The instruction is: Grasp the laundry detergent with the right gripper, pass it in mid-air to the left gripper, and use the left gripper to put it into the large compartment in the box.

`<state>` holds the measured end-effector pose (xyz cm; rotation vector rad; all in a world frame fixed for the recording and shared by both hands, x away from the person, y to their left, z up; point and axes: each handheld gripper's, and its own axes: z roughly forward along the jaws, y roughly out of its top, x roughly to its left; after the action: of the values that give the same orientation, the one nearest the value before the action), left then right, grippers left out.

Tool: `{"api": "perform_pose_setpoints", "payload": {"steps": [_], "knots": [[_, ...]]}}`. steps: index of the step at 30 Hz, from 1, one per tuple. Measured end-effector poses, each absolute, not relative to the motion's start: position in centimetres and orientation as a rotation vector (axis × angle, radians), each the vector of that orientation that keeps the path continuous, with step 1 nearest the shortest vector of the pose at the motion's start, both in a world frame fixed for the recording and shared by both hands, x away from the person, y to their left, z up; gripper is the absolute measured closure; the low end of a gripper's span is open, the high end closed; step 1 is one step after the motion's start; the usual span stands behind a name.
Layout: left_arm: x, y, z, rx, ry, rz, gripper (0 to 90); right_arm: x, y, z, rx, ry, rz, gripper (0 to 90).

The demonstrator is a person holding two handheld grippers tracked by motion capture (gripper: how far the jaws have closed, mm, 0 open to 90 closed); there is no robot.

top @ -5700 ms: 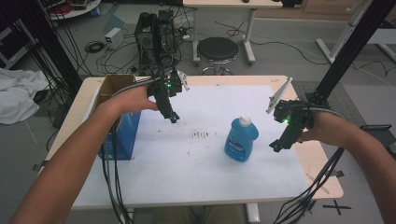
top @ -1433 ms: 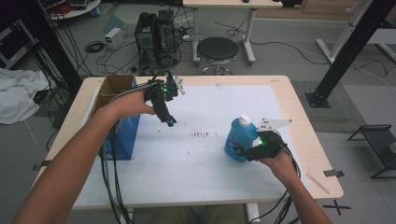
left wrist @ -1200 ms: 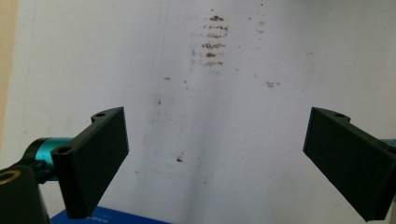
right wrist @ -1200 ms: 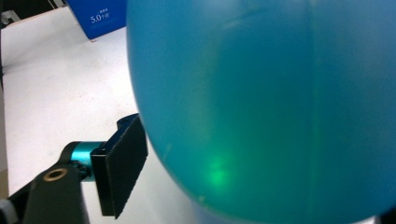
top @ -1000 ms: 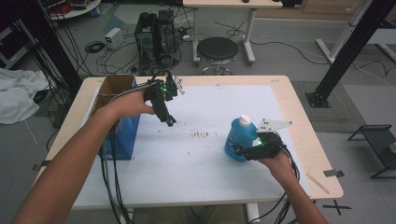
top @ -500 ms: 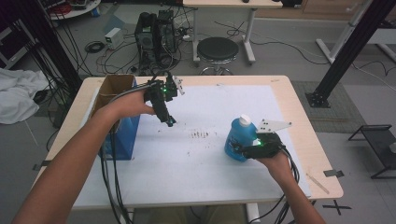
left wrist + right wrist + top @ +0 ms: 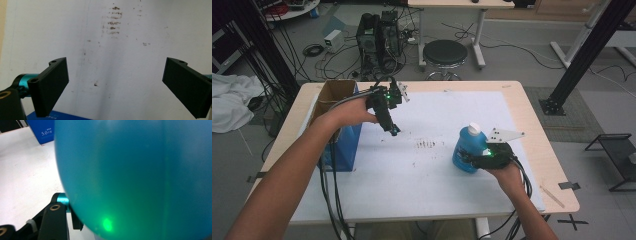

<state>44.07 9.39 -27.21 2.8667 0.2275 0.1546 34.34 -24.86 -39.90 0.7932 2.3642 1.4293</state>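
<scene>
Nearest the person, the right gripper (image 7: 476, 159) sits low at the right side of the bench (image 7: 532, 150), pressed up to the base of the blue bottle (image 7: 468, 150). In the right gripper view the bottle's blue wall (image 7: 140, 175) crowds the lens, and one finger (image 7: 75, 218) lies against its lower curve. The other finger is hidden behind the bottle, so I cannot tell for certain whether the grip has closed; it looks like a grasp being taken, or just taken. The bottle stands upright on the white sheet (image 7: 412, 175), white cap up, well apart from the other things.

Farther in, a patch of brown smears (image 7: 427, 144) marks the sheet near its middle. Beyond that, the left gripper (image 7: 393, 131) hangs above the sheet with its fingers spread wide and nothing between them, as the left gripper view shows, with the same smears (image 7: 113, 22) ahead. Just beside that hand stands the blue carton (image 7: 343, 142), open at the top, at the bench's left edge.

As a judgement, the work is at an early stage: the bottle has been reached but not lifted, and carrying it, perhaps toward the carton, is all still to do.
</scene>
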Motion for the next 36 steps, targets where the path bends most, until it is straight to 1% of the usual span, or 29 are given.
{"api": "perform_pose_setpoints", "payload": {"steps": [3, 19, 24, 36], "knots": [[44.1, 9.4, -27.2, 2.866, 0.229, 0.154, 6.7, 34.3, -24.9, -39.9, 0.798, 2.354, 1.432, 40.9], [43.8, 9.4, -27.0, 2.856, 0.218, 0.166, 6.6, 34.3, -25.2, -39.8, 0.826, 2.341, 1.470, 43.3], [43.3, 9.2, -26.5, 2.844, 0.211, 0.156, 6.7, 34.3, -25.3, -38.9, 0.795, 2.354, 1.474, 43.5], [41.4, 8.4, -24.4, 2.835, 0.149, 0.153, 6.7, 34.2, -25.5, -35.1, 0.644, 2.465, 1.433, 43.7]]}}
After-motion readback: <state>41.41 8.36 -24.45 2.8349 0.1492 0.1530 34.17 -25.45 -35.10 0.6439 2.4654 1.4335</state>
